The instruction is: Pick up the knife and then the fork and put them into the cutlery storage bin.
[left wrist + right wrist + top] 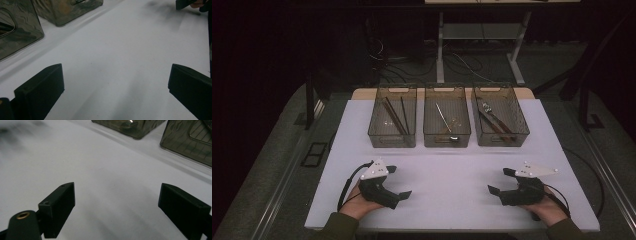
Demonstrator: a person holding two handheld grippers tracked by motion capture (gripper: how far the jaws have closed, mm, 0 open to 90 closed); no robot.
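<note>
Dim room, dark surroundings, soft shadows, blurred far edges

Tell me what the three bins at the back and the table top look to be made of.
Three bins: likely smoky, see-through plastic, glossy; the utensils inside show through the walls, and the left gripper view shows reflections on them. Table top: a pale, matte sheet or board, with soft shadows and no glare; the exact material cannot be told.

On the table [452, 165] three bins stand in a row along the far edge, the left bin [392, 116] beside the middle bin [447, 116] beside the right bin [500, 115], with the left gripper [399, 181] and right gripper [497, 180] near the front, well apart.
</note>
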